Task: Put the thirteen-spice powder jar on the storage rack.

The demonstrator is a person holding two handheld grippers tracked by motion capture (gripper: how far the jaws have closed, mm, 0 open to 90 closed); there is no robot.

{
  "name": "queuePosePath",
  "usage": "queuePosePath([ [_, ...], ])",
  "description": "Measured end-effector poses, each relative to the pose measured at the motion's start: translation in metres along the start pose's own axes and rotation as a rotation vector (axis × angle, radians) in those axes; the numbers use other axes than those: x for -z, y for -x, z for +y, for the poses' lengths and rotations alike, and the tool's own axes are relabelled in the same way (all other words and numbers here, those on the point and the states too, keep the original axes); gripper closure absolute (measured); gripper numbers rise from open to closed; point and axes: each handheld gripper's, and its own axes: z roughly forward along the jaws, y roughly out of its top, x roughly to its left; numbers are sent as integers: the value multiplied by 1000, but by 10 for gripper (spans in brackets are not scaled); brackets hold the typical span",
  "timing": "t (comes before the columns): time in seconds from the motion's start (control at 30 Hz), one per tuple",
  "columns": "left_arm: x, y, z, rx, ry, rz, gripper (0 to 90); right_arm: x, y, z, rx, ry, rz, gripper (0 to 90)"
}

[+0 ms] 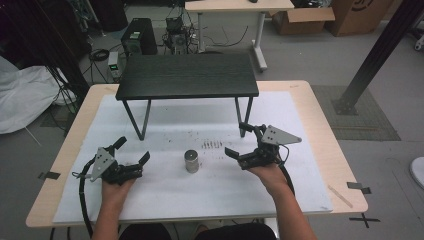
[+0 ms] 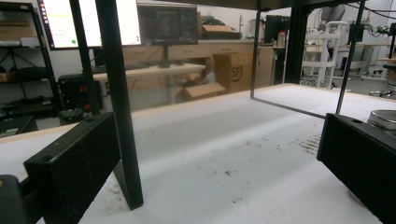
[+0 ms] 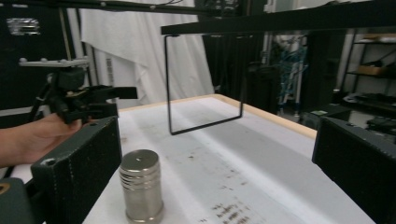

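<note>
on white mat (image 1: 165, 192) — both claws (image 1: 134, 150) (image 1: 238, 140) released, flanking metal cylinder (image 1: 191, 161).

In the left gripper view we see just a sliver of the metal cylinder (image 2: 384, 118), its body hidden behind the right-hand jaw and cut by the frame edge. The black shelf (image 2: 275, 3) above it is cropped at the top. Beside the cylinder (image 1: 191, 161), the dark marks (image 1: 211, 144) are too small to read.
</note>
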Motion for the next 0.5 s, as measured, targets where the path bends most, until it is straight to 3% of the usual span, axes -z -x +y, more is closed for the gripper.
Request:
queuePosePath([
  [0.5,0,0,0,1,1,0,2,-23,-6,9,-1,-90,97,11],
])
